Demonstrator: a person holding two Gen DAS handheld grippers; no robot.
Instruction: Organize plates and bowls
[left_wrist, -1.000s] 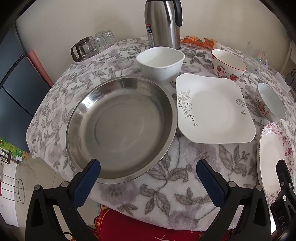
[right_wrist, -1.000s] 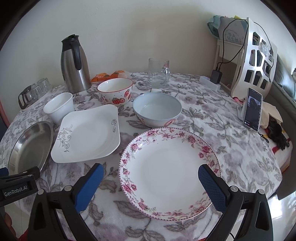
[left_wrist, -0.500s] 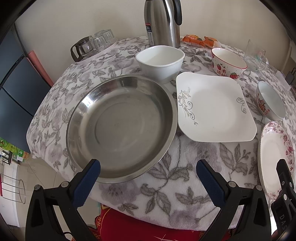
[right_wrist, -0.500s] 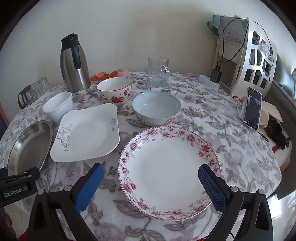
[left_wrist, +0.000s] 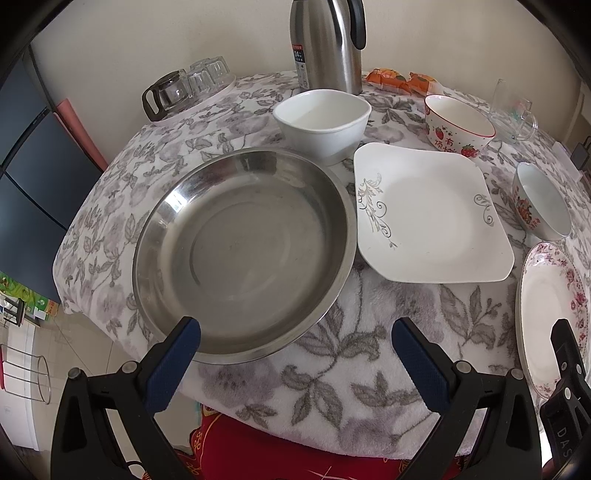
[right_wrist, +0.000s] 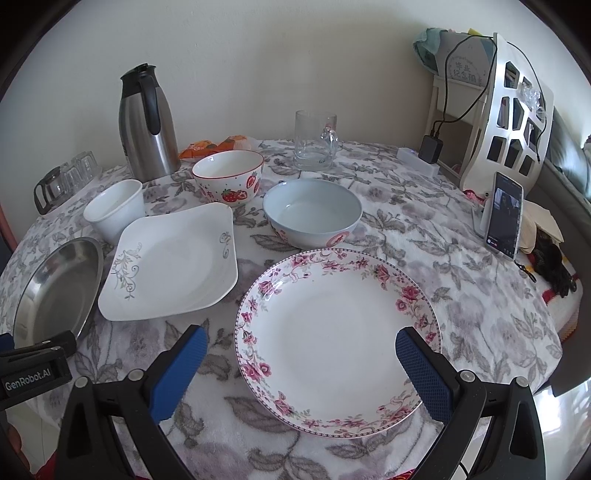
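On the floral tablecloth sit all the dishes, nothing stacked. Your left gripper hovers at the near table edge, jaws wide apart, holding nothing; its left pad overlaps the near rim of the steel plate in view, contact can't be told. From the left wrist view: steel plate dead centre, white square bowl at 12 o'clock of it, just beside its far rim. Square white plate at 3 o'clock of the steel plate, edges nearly touching. Strawberry bowl at 1 o'clock of the square plate, blue bowl at its 3 o'clock

Your right gripper is also spread wide, empty, framing the near half of the rose-rim plate; right pad overlaps its rim at about 4 o'clock, left pad sits off the plate at 9 o'clock. From the right wrist view, the blue bowl is at 12 o'clock of the rose plate, just beside it, and the square plate at 10 o'clock, close but apart. Strawberry bowl sits behind both, white bowl further left, steel plate at far left

Back row: thermos, glass mug, orange snack packs, upturned glasses. Phone stands propped at 2 o'clock near the table's right edge
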